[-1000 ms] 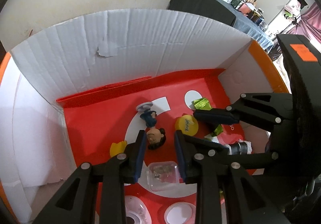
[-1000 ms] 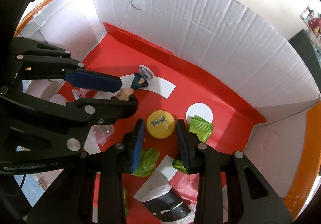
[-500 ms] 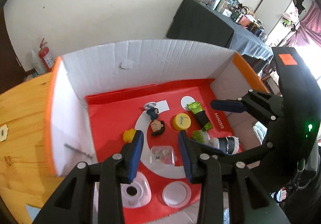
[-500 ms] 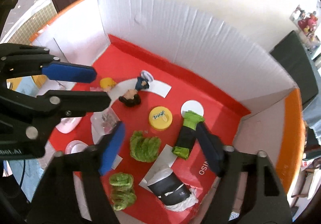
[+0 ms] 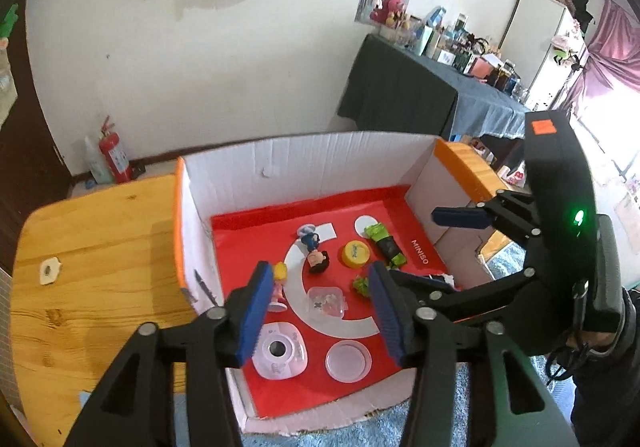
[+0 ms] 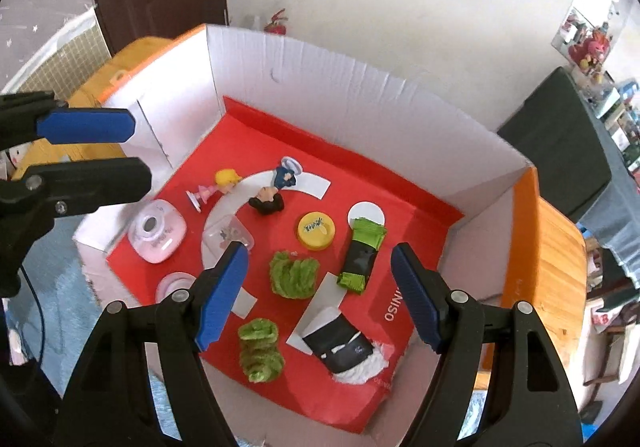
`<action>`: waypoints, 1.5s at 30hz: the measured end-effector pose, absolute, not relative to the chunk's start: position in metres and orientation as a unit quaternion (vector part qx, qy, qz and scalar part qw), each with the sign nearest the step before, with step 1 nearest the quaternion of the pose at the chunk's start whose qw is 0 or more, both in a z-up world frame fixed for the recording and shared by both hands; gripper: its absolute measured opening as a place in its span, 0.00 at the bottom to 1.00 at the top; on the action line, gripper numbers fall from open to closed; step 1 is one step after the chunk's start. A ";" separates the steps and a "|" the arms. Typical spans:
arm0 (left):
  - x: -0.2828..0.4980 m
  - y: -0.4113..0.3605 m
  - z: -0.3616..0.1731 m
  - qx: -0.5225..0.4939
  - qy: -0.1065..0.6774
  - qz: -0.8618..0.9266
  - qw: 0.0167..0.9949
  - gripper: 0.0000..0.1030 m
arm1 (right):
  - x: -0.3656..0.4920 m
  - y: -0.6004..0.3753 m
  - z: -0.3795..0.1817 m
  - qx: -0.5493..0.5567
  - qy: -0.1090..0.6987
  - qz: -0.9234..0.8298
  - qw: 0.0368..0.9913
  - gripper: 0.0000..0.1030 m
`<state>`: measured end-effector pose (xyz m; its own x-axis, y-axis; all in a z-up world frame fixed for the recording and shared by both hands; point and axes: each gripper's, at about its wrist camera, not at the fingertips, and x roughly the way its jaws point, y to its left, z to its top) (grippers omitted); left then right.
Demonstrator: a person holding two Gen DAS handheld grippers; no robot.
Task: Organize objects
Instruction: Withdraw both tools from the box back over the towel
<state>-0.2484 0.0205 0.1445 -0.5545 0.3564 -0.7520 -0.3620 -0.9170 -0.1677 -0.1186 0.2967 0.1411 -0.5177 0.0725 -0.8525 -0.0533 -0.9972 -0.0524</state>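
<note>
Hovering above the box [image 6: 360, 95] — your left gripper [image 5: 320, 311] and right gripper [image 6: 316, 291] both spread wide, holding nothing | yellow cap [image 6: 316, 231] lies mid-floor, beside the dark-haired figurine [image 6: 268, 203] and green-black packet [image 6: 362, 251].

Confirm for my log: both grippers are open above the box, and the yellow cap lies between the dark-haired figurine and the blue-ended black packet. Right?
Nearly. The packet beside the yellow cap has green ends, not blue, as the right wrist view shows. The rest stands.
</note>
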 end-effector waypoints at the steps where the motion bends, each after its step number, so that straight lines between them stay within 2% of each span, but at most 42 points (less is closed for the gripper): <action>1: -0.243 0.020 0.149 -0.418 0.007 0.886 0.202 0.55 | -0.119 0.297 0.145 -0.482 -0.006 0.875 0.040 0.78; 4: -0.234 0.019 0.156 -0.405 0.010 0.892 0.201 0.56 | -0.112 0.304 0.166 -0.462 -0.004 0.885 0.047 0.81; 15: -0.187 0.005 0.178 -0.353 -0.007 0.917 0.185 0.74 | -0.079 0.298 0.194 -0.397 0.023 0.912 0.099 0.95; 17: -0.177 0.003 0.179 -0.346 -0.010 0.920 0.183 0.81 | -0.071 0.296 0.191 -0.388 0.026 0.915 0.109 0.95; 25: -0.139 0.001 0.174 -0.325 0.002 0.932 0.160 0.87 | -0.024 0.288 0.200 -0.349 0.046 0.927 0.129 0.95; 28: -0.127 -0.002 0.169 -0.324 -0.009 0.933 0.159 0.93 | -0.008 0.280 0.200 -0.333 0.046 0.931 0.138 0.96; 37: -0.102 -0.005 0.143 -0.334 -0.031 0.931 0.147 0.95 | 0.022 0.272 0.179 -0.316 0.070 0.933 0.158 0.98; 45: -0.081 0.003 0.120 -0.350 -0.015 0.927 0.134 0.95 | 0.028 0.268 0.140 -0.343 0.085 0.922 0.159 0.98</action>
<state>-0.0808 0.0032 0.1202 -0.7193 0.2589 -0.6447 -0.2374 -0.9637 -0.1222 0.0282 0.2681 0.1396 -0.7135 0.2352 -0.6601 -0.3525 -0.9346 0.0481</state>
